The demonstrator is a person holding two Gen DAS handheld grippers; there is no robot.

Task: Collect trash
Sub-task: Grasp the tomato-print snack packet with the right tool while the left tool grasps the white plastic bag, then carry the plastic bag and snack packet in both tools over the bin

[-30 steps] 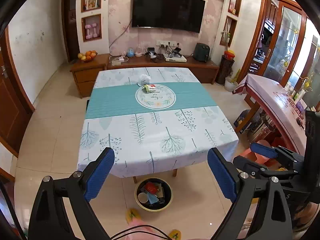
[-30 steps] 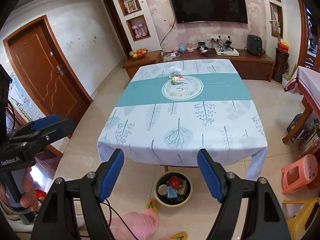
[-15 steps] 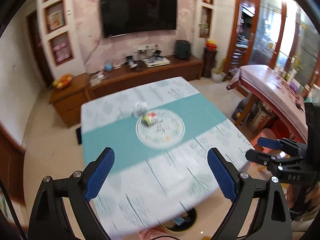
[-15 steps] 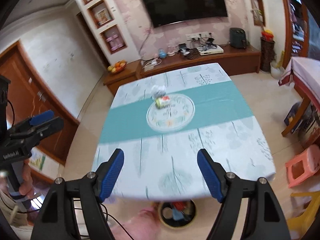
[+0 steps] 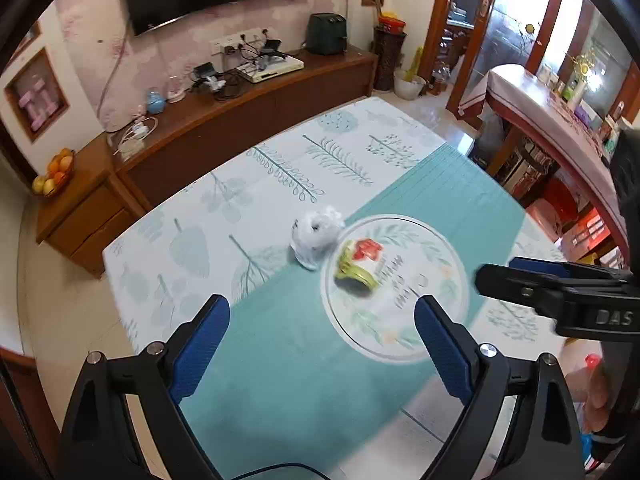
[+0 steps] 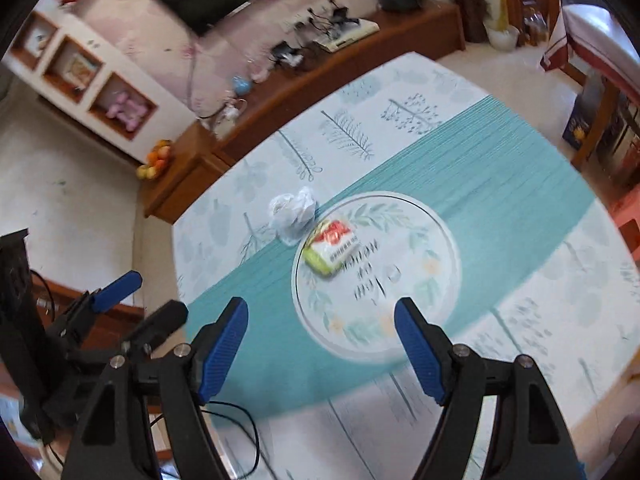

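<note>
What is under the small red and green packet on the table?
The packet lies on the tablecloth's round printed medallion, at its edge beside the crumpled white bag. Whatever the packet covers cannot be seen.

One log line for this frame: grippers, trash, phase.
left gripper open | right gripper open | white bag, snack packet on table, untouched | phase: approach

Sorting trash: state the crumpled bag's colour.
White, translucent plastic bag; clearest in the left wrist view.
</note>
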